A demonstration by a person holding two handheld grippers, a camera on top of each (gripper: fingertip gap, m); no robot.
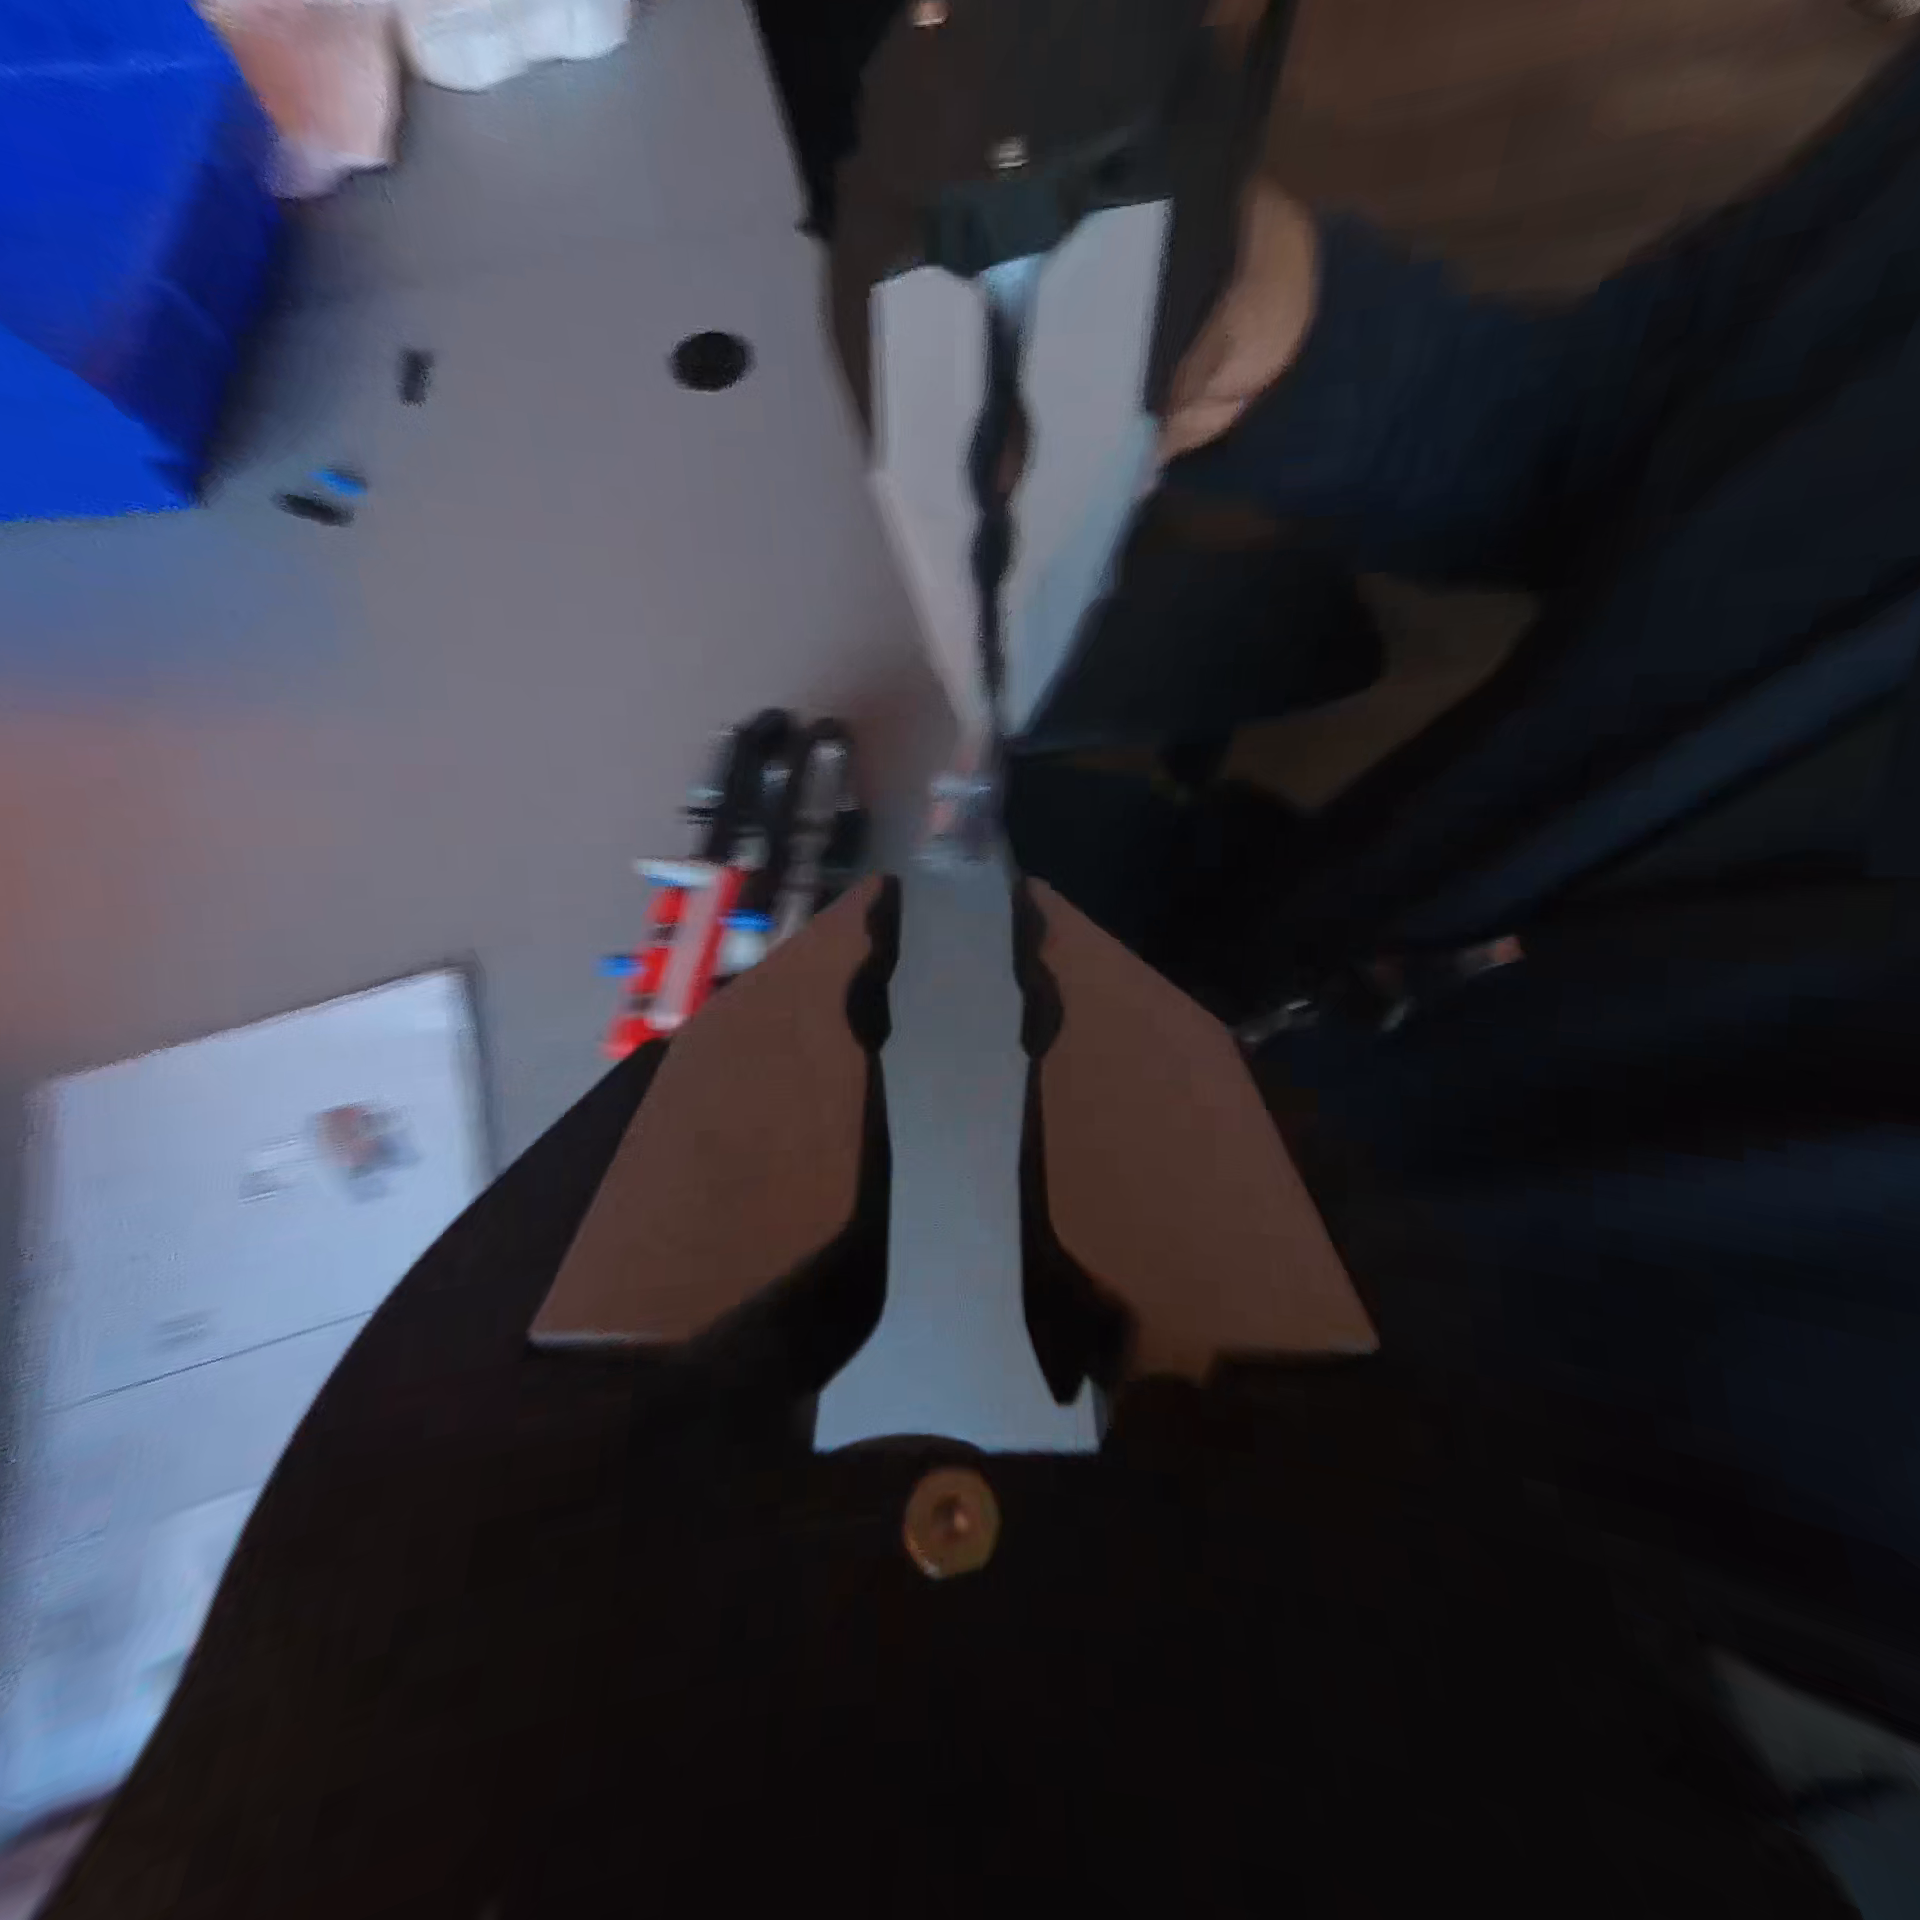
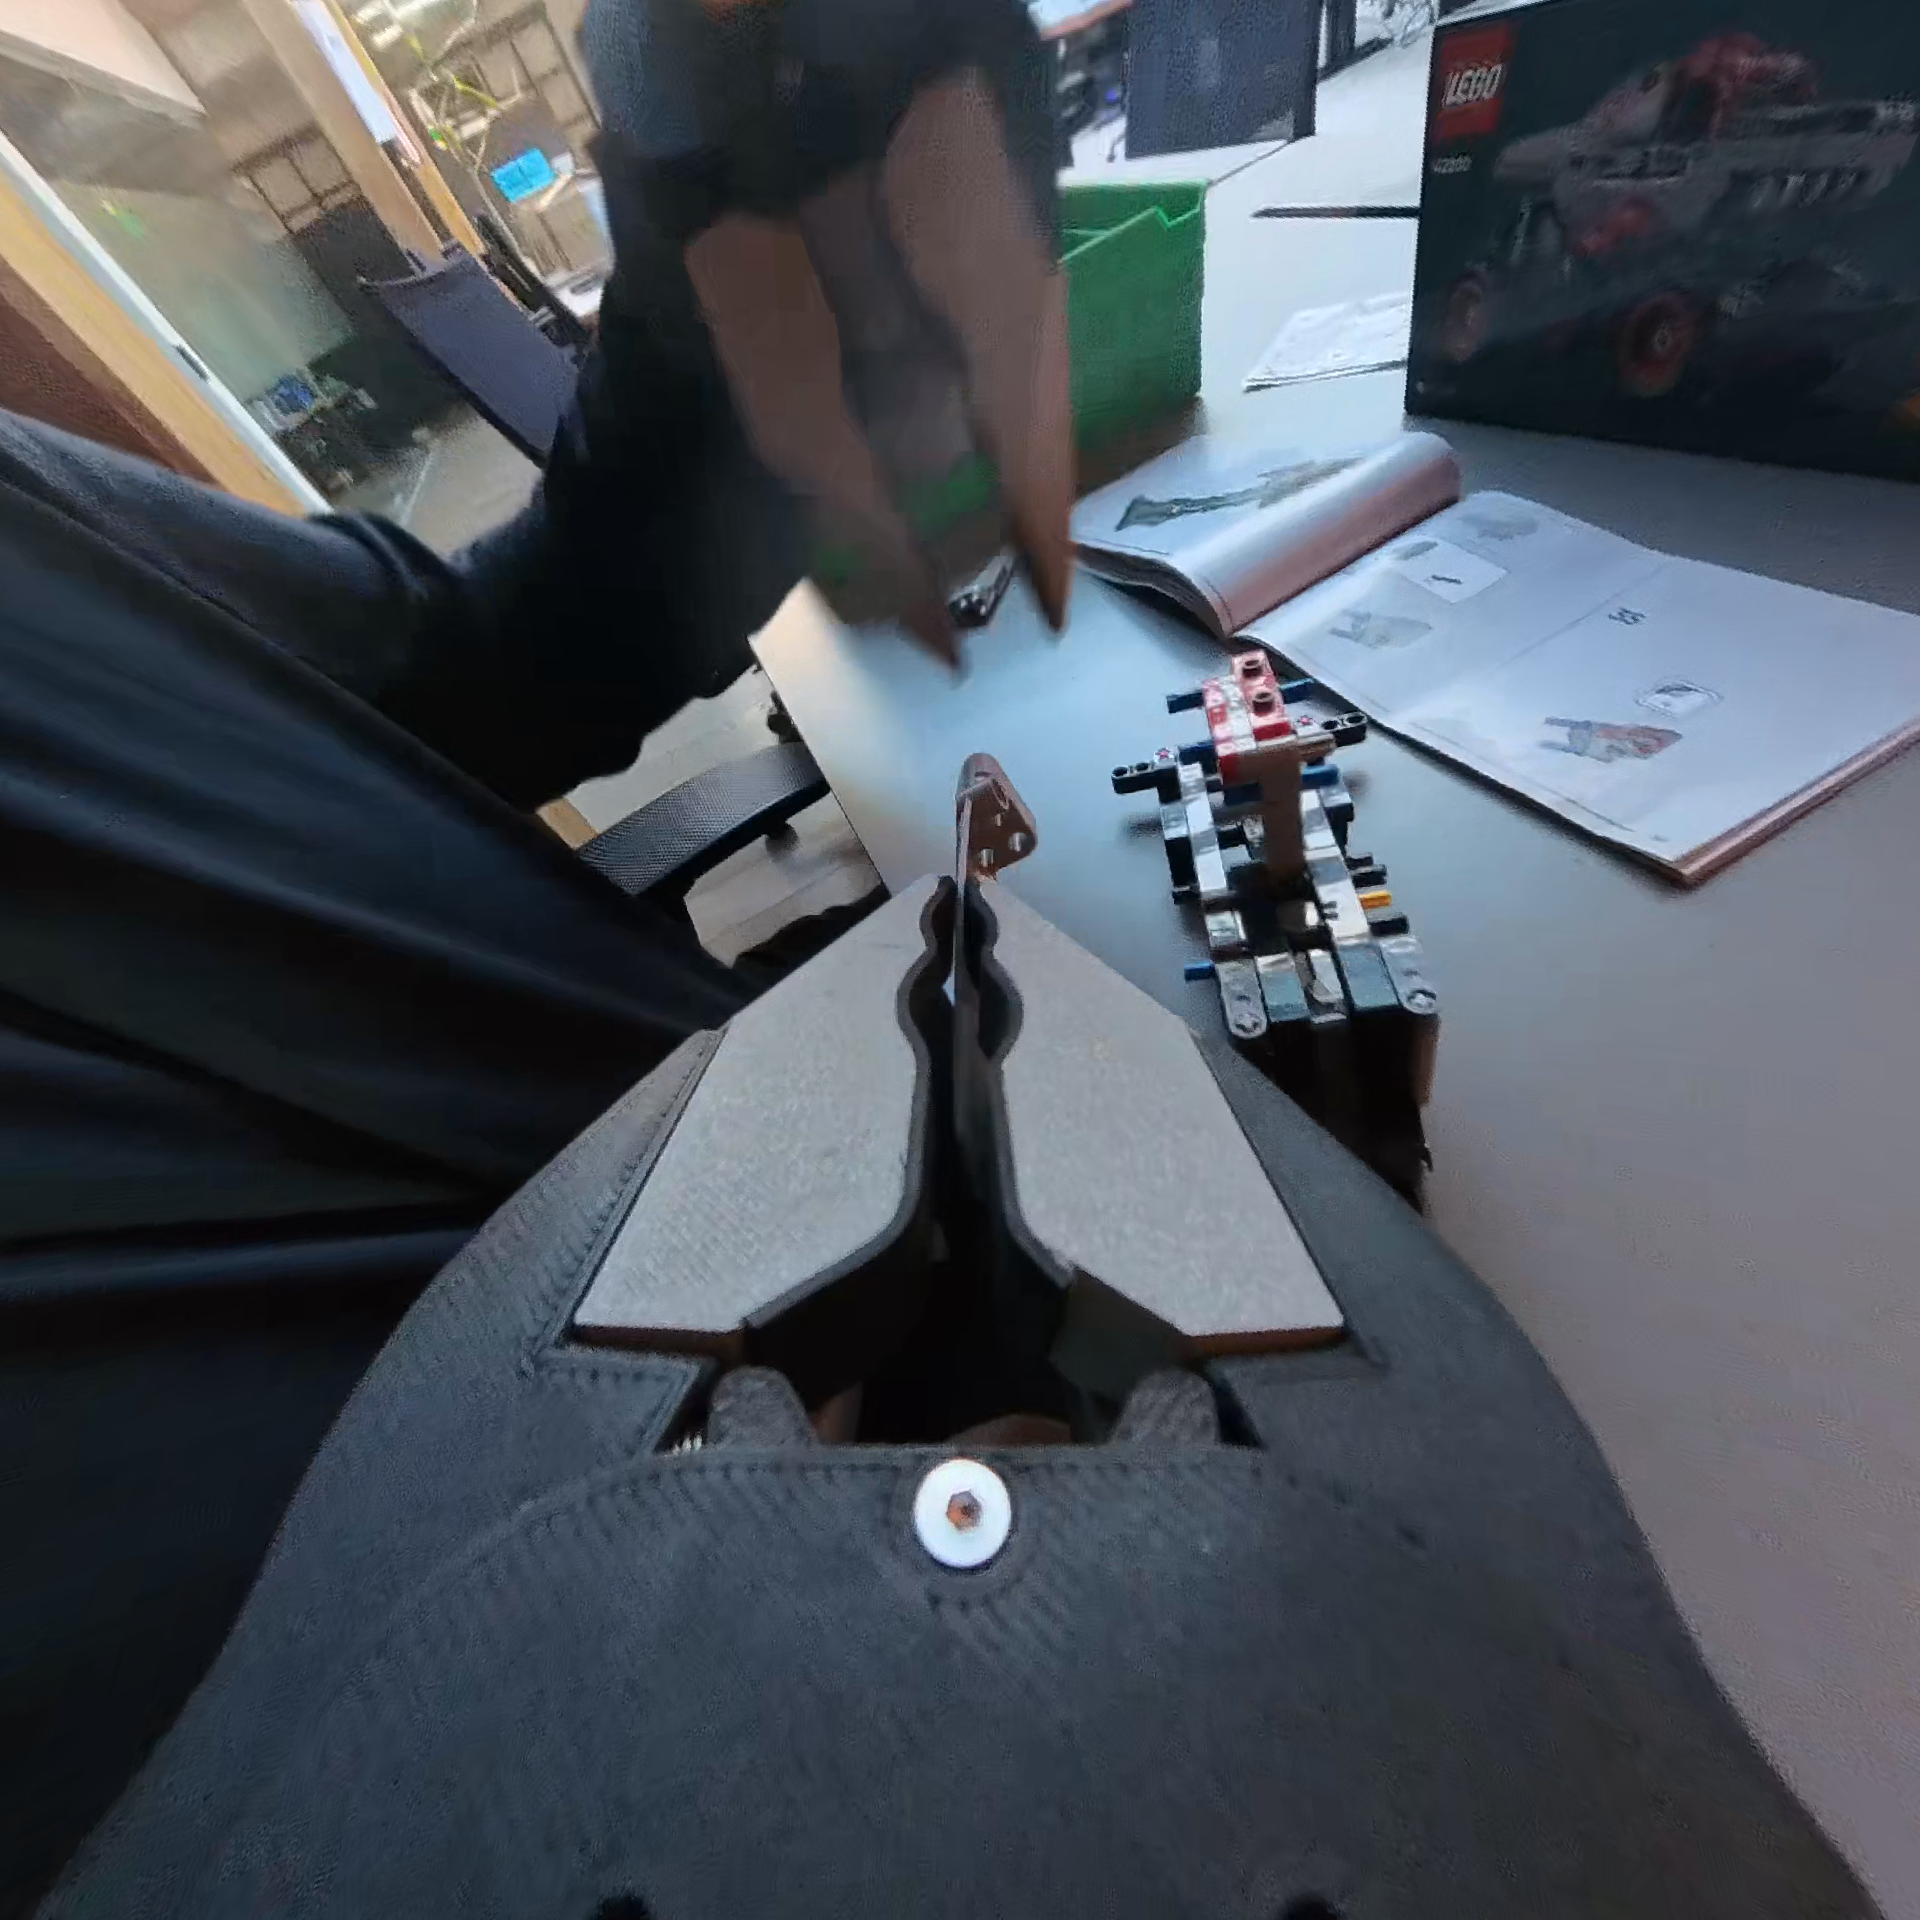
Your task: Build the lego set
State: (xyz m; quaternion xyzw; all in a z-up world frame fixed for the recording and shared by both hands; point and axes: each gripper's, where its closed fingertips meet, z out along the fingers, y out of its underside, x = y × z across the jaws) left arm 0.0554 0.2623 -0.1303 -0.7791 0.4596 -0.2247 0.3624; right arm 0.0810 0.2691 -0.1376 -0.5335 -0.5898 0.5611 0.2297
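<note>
Here, right gripper point(image 2: 961, 902) jaws clamping a small holed piece point(image 2: 994, 826), left gripper point(image 1: 956, 899) jaws parted, green bin point(image 2: 1138, 301) contents hidden.

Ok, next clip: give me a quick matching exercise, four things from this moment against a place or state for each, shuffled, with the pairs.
Things:
1. right gripper
2. left gripper
3. instruction booklet
4. lego chassis

Places or states:
A. lying open on the table
B. shut on a small triangular holed piece
C. open, nothing between its fingers
D. standing on the table beside the booklet

Pairs: 1-B, 2-C, 3-A, 4-D
</note>
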